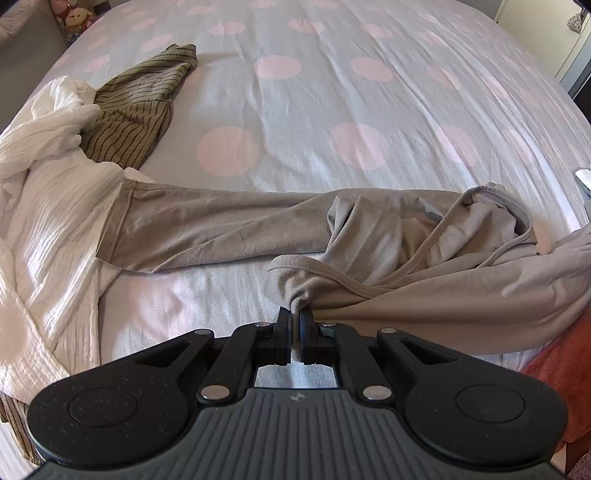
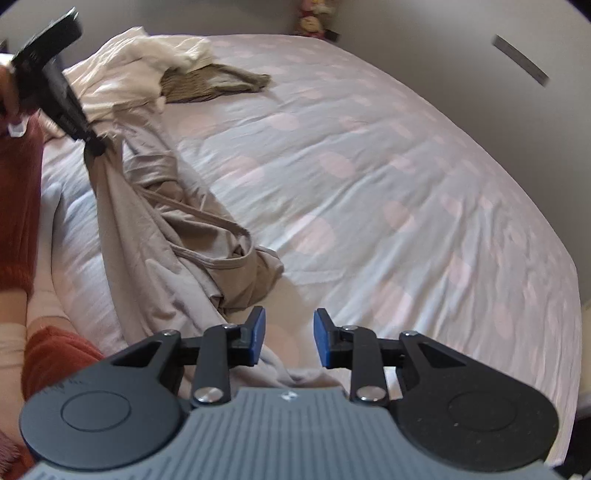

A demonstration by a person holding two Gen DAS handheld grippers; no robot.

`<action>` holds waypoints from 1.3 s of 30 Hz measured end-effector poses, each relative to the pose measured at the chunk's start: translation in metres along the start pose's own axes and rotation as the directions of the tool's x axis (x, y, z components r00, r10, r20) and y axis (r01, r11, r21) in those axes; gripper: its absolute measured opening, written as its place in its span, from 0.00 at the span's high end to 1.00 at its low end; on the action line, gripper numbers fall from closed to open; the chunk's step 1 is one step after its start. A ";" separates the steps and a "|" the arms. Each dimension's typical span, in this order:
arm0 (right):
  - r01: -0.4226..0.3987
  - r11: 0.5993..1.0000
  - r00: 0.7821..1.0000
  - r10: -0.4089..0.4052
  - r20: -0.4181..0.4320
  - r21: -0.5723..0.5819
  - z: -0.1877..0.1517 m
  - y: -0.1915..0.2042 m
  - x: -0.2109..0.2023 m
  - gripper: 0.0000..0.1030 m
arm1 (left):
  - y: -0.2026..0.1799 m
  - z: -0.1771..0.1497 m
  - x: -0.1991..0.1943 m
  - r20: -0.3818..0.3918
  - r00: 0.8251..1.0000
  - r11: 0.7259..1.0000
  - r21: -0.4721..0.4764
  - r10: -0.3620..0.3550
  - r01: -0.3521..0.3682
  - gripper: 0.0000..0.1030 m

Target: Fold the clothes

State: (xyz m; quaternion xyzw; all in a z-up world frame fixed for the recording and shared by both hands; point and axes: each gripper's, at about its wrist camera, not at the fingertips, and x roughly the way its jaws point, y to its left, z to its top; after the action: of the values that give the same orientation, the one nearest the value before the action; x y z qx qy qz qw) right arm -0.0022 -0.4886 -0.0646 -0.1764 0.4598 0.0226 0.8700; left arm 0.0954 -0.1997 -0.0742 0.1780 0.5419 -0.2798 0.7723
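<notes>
A taupe long-sleeved top [image 1: 388,240] lies bunched near the bed's front edge, one sleeve stretched flat to the left. My left gripper [image 1: 294,317] is shut on a fold of its hem and lifts that part. In the right wrist view the same top [image 2: 177,221] trails down from the left gripper [image 2: 96,146], which a hand holds at the upper left. My right gripper [image 2: 289,325] stands open just above the bed, beside the top's crumpled collar end, with nothing between its blue pads [image 2: 258,330].
A white crinkled garment [image 1: 48,206] and an olive striped one [image 1: 136,110] lie heaped at the left of the polka-dot bed sheet [image 1: 332,92]. A rust-red sleeve [image 2: 18,206] shows at the left. Plush toys [image 1: 75,18] sit beyond the bed's far corner.
</notes>
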 end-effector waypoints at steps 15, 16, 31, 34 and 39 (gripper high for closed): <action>-0.134 0.971 0.989 0.117 -0.095 -0.196 0.040 -0.005 0.129 0.71 | 0.002 0.004 0.021 -0.014 0.999 0.996 0.077 -0.044 0.045 0.98; -0.145 0.970 0.987 0.127 -0.100 -0.198 0.041 -0.004 0.134 0.70 | 0.003 0.005 0.023 -0.018 0.999 0.996 0.070 -0.050 0.051 0.98; 0.062 0.992 0.996 -0.055 0.064 -0.106 0.057 -0.016 0.084 0.94 | 0.012 0.005 -0.022 0.133 0.988 0.996 0.052 -0.075 0.069 0.98; 0.207 0.976 0.971 -0.197 0.140 -0.066 0.069 -0.021 0.044 0.95 | 0.011 0.010 -0.061 0.235 0.971 0.997 0.062 -0.047 0.034 0.98; 0.394 0.919 0.880 -0.385 0.278 0.025 0.088 -0.029 -0.036 0.95 | 0.003 0.024 -0.148 0.434 0.901 0.994 0.094 0.012 -0.058 0.98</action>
State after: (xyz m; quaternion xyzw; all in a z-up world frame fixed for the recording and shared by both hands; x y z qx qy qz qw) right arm 0.0528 -0.4824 0.0183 -0.2742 0.2882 -0.1205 0.9095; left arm 0.0766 -0.1759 0.0728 0.1613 0.3382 -0.3264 0.8678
